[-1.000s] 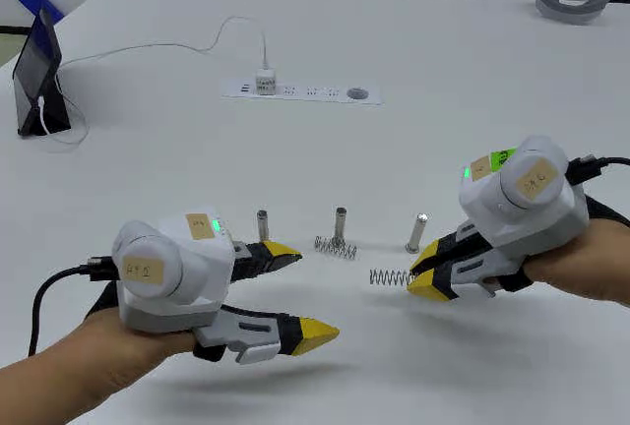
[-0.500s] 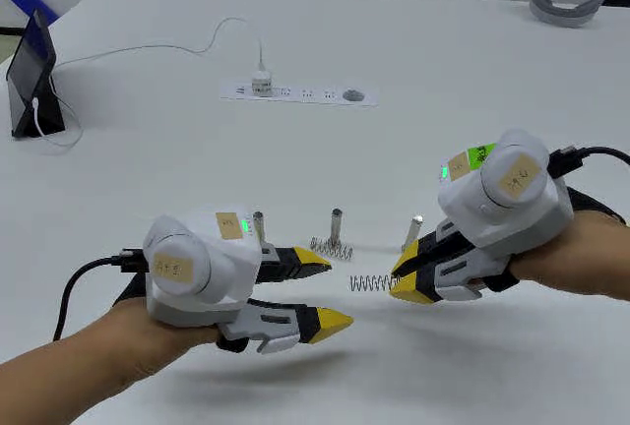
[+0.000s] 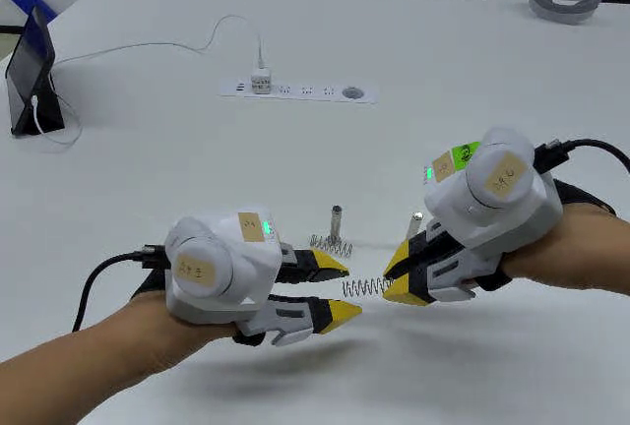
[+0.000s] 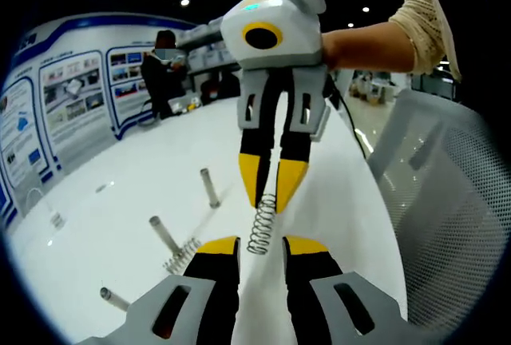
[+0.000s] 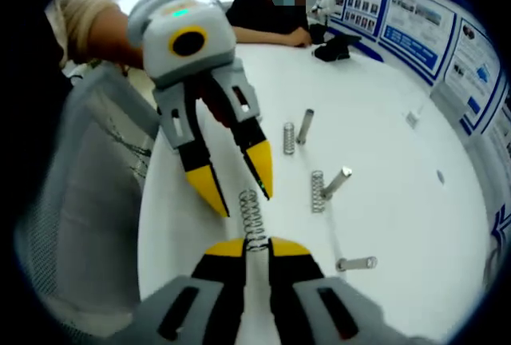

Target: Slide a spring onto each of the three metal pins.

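My right gripper is shut on one end of a spring, which it holds level and pointing left. The spring reaches its free end down between the open tips of my left gripper, and I see no touch. From the right gripper view the spring runs out of my shut right gripper toward the open left gripper. Three metal pins stand on the table. The middle pin has a loose spring lying at its foot. The left gripper hides the left pin in the head view.
A second loose spring lies beside the far pin. A white power strip with a plugged cable sits further back. A tablet on a stand is at the far left, and a grey curved object at the back right. People sit at the table's far end.
Both grippers have come together over the table. The left one moved right, the right one moved left with the spring, whose free end now lies between the left tips.
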The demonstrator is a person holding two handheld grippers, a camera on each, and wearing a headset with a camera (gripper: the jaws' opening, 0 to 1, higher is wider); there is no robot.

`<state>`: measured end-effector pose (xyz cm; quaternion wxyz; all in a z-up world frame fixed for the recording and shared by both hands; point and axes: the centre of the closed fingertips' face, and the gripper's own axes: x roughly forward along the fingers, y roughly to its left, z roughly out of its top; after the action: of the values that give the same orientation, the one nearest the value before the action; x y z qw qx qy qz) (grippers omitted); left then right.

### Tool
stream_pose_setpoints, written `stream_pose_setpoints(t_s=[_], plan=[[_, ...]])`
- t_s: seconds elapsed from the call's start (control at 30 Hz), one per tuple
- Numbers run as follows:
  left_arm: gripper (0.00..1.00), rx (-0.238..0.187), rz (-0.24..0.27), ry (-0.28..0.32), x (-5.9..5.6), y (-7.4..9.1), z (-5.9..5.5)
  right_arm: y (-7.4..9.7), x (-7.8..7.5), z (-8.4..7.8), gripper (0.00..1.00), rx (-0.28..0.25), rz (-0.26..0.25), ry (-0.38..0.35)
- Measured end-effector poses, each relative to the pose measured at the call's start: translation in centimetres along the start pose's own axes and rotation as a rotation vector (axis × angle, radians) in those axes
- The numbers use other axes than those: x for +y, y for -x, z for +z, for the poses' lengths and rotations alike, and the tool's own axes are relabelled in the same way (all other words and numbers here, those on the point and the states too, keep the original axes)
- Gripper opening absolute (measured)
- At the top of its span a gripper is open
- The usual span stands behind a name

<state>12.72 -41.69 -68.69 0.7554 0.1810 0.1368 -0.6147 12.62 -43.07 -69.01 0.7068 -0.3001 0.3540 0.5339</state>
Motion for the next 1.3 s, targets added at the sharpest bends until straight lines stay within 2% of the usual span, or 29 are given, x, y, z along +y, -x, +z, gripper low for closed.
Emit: stream_pose_setpoints(t_s=[0.27, 0.87, 1.3], plan=[[0.13, 0.009, 0.005, -0.04, 0.0, -0.2, -0.2, 0.2, 0.3, 0.4, 0.12, 0.006, 0.007, 0.016], [0.12, 0.008, -0.002, -0.06, -0.3, -0.3, 0.0, 1.6, 1.0, 2.6, 0.11, -0.031, 0.007, 0.05], [0.11, 0.012, 0.0, -0.062, -0.3, -0.1, -0.1, 1.5, 1.3, 4.2, 0.11, -0.06, 0.006, 0.076]])
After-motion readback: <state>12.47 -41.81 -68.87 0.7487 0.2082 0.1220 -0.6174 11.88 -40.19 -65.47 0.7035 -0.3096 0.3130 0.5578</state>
